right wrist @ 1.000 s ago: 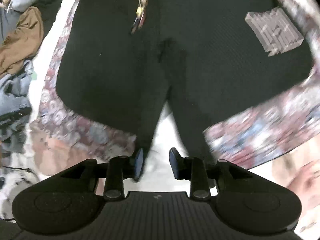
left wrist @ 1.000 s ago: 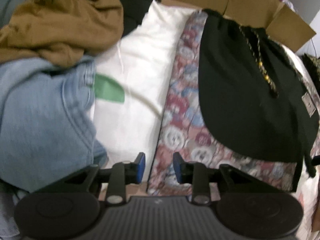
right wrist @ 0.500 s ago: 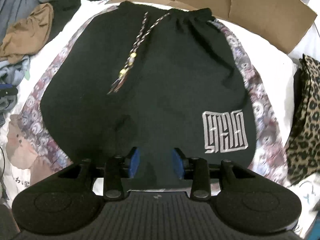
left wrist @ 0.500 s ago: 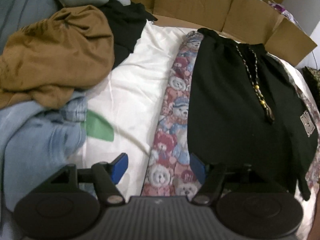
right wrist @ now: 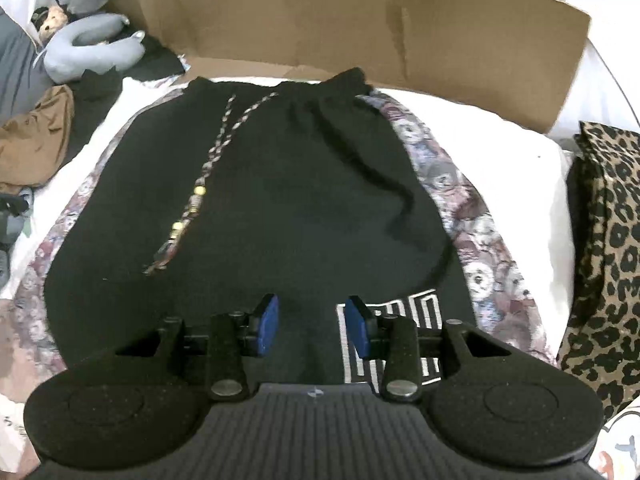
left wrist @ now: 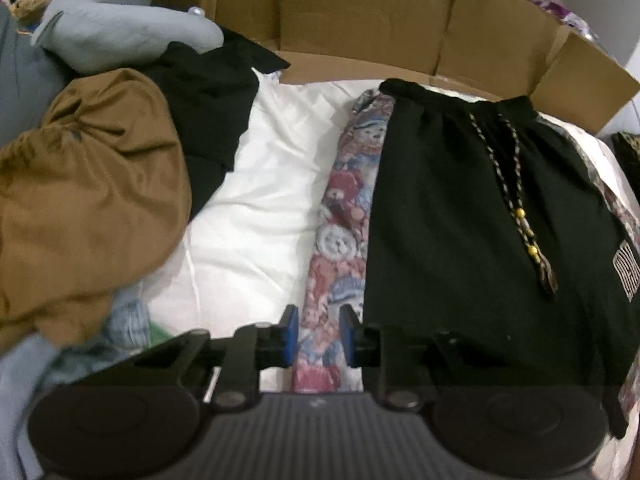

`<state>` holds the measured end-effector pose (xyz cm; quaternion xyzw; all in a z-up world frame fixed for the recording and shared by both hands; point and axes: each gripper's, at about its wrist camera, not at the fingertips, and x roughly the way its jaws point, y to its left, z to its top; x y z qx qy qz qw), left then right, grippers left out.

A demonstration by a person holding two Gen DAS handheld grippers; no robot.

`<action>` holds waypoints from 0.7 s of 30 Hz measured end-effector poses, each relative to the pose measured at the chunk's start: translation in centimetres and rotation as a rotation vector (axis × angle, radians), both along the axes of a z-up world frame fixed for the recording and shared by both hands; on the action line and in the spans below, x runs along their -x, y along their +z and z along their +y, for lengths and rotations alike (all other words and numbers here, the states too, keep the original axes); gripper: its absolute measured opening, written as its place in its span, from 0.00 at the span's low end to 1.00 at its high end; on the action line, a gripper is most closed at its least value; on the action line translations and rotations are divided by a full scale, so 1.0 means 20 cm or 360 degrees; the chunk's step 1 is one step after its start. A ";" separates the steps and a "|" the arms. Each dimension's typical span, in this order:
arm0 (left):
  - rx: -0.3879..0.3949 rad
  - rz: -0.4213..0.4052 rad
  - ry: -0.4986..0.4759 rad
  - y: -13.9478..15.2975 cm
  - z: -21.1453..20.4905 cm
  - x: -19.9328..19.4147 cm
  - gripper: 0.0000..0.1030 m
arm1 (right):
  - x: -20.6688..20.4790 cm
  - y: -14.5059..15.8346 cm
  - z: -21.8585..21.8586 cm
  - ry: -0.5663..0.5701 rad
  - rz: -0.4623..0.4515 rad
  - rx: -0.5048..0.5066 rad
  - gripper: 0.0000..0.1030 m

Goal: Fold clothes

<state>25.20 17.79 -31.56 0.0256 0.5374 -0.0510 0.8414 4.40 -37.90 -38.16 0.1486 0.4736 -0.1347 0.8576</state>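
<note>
Each claw is black, the left claw and the right claw alike. Both have two short fingers with blue pads on the inner faces. Behind the fingers sit silver screws, two round black discs and a ribbed dark grey plate with a small mark.

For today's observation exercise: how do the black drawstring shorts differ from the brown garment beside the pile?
The black drawstring shorts lie spread flat, waistband toward the cardboard; the brown garment sits crumpled in a heap. The shorts carry a beaded cord, a white logo and teddy-bear side panels; the brown garment looks plain. The shorts lie alone on the white bedding; the brown garment lies among other clothes. Both are unfolded.
</note>
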 end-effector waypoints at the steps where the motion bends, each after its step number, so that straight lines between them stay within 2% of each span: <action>1: -0.0019 -0.0002 -0.0014 0.00 -0.01 -0.03 0.23 | 0.02 -0.02 -0.01 -0.0008 -0.0015 0.0008 0.43; 4: -0.0047 -0.0033 -0.0013 0.01 -0.03 -0.12 0.23 | 0.09 -0.07 -0.07 -0.0038 -0.0051 0.0053 0.43; 8: 0.0001 -0.0068 0.0030 -0.04 -0.07 -0.25 0.23 | 0.18 -0.13 -0.16 -0.0144 -0.0010 0.0126 0.43; 12: 0.0044 -0.0174 0.0055 -0.07 -0.14 -0.35 0.23 | 0.26 -0.14 -0.26 -0.0257 -0.0038 0.0152 0.42; 18: 0.0030 -0.0190 -0.0044 -0.16 -0.29 -0.40 0.23 | 0.32 -0.19 -0.35 -0.0348 -0.0014 0.0234 0.42; 21: 0.0054 -0.0184 -0.0017 -0.22 -0.32 -0.41 0.21 | 0.32 -0.21 -0.40 -0.0388 -0.0025 0.0269 0.41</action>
